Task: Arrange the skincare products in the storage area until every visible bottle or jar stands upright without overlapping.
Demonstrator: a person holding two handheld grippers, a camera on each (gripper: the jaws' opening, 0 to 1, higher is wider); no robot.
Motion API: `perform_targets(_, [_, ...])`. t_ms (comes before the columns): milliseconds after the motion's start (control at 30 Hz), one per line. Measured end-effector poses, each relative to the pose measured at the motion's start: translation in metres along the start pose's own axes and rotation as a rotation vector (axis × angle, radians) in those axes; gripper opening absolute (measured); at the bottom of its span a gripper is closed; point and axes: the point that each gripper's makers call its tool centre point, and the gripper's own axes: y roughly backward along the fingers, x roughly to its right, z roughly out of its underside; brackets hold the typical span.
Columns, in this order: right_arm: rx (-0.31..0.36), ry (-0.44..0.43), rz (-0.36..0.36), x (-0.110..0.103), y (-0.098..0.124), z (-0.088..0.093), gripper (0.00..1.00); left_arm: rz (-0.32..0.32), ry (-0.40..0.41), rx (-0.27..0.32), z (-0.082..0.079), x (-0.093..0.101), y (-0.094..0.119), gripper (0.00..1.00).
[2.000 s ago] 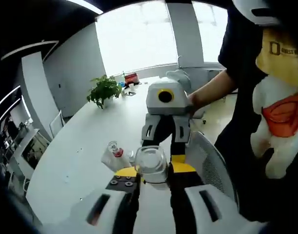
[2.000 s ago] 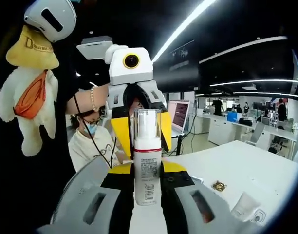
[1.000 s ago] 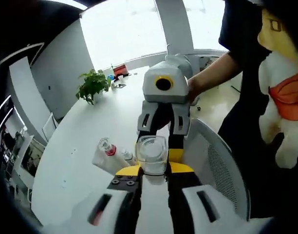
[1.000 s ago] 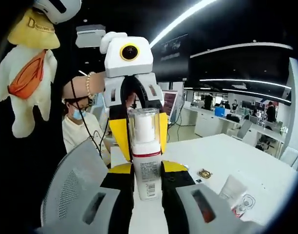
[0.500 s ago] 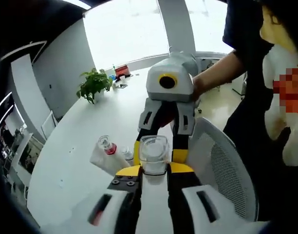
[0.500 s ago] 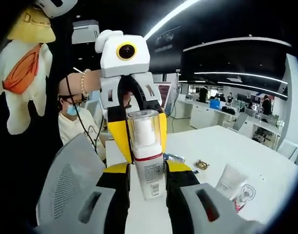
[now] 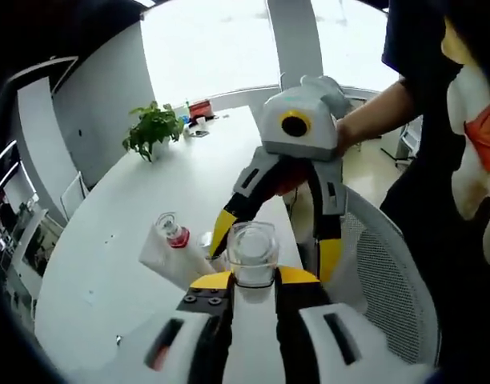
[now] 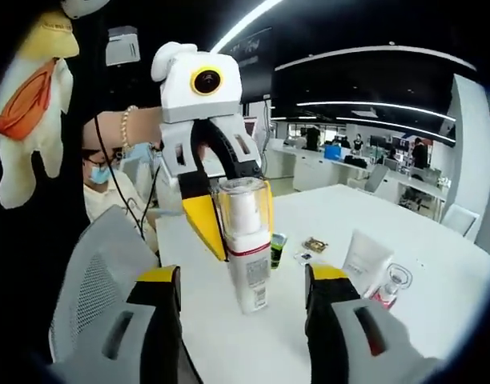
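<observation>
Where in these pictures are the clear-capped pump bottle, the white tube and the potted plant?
pump bottle (image 8: 249, 276), right gripper view, on its white body below the red band
white tube (image 8: 363, 264), right gripper view, on its flat body
potted plant (image 7: 153, 128), left gripper view, on its leaves

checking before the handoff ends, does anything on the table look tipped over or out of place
Yes. The white tube with the clear, red-collared cap lies on its side on the white table, beside the upright pump bottle. The bottle stands straight, gripped by the left gripper; the right gripper is open.
</observation>
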Motion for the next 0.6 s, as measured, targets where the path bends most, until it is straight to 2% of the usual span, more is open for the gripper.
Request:
perform_targets(167, [-0.011, -0.024, 0.044, 0.009, 0.006, 0.009, 0.72, 0.005, -0.004, -0.015, 0.01, -0.009, -0.01, 0.2])
perform_targets(467, [-0.013, -0.07, 0.132, 0.025, 0.016, 0.018, 0.87, 0.004, 0.036, -0.016, 0.024, -0.029, -0.036, 0.2])
perform_targets(600, [-0.021, -0.092, 0.161, 0.029, 0.019, 0.025, 0.91, 0.005, 0.05, -0.025, 0.032, -0.034, -0.049, 0.2])
